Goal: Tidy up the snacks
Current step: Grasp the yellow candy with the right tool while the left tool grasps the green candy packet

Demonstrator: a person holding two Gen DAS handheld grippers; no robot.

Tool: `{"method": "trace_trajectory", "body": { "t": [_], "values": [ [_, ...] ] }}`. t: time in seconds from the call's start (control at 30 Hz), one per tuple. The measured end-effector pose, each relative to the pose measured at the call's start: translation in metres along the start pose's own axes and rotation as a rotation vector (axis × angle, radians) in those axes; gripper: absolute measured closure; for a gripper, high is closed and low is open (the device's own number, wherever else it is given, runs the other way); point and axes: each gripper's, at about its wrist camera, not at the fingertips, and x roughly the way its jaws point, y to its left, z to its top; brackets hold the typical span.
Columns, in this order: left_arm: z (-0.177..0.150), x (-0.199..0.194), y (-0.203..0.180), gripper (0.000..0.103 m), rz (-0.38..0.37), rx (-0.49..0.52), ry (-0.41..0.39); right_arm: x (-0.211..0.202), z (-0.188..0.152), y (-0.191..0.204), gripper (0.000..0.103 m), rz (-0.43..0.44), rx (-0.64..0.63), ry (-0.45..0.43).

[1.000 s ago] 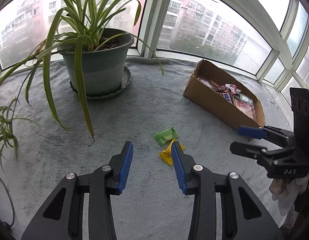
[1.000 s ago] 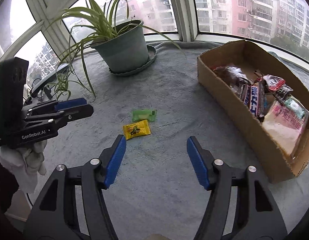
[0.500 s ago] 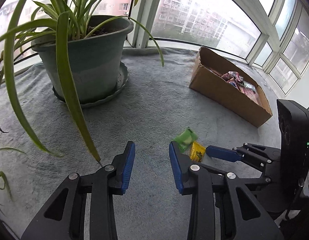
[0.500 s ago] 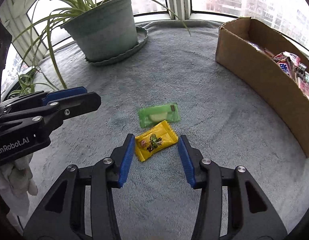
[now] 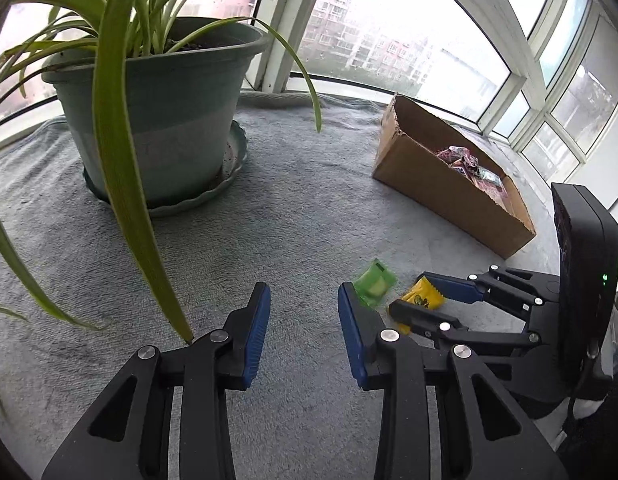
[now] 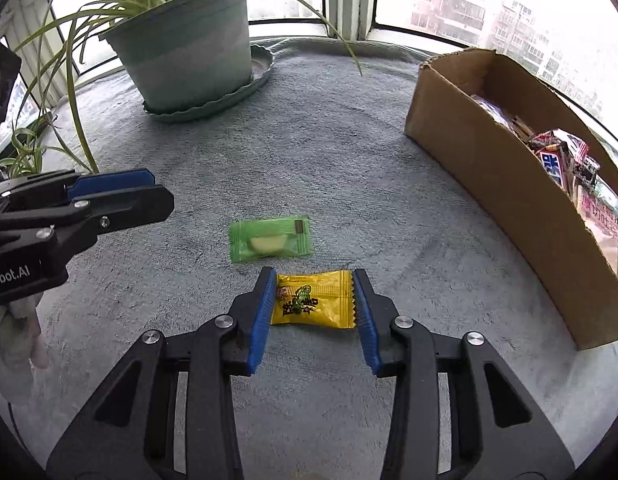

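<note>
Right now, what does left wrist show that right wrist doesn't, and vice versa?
Left wrist only: its own open left gripper over bare grey cloth, and the right gripper's camera housing.

Right wrist only: the right gripper straddling the yellow snack, pads at the packet's ends, not visibly squeezing; box contents in more detail.

Both: green snack, yellow snack, cardboard box, potted plant.

- Left gripper [image 5: 303, 312]: jaws apart, nothing between.
- Right gripper [image 5: 417, 294]: jaws either side of yellow packet [image 5: 423, 300].
- Green packet [image 5: 374, 286]: just beside it.
- Cardboard box [image 5: 441, 188]: holds snacks.
</note>
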Motion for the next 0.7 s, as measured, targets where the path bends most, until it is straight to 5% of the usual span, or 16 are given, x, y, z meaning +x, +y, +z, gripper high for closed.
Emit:
{"method": "trace_trajectory", "body": {
  "t": [0.4,0.7],
  "values": [
    [0.004,0.037,-0.052,0.070,-0.015,0.276,0.079,-0.001,0.000,-0.015,0.066,0.099,-0.062,0.015],
    [0.007,0.052,-0.056,0.071,-0.015,0.355,0.116,-0.005,-0.010,-0.013,0.066,0.103,-0.188,0.012]
  ]
}}
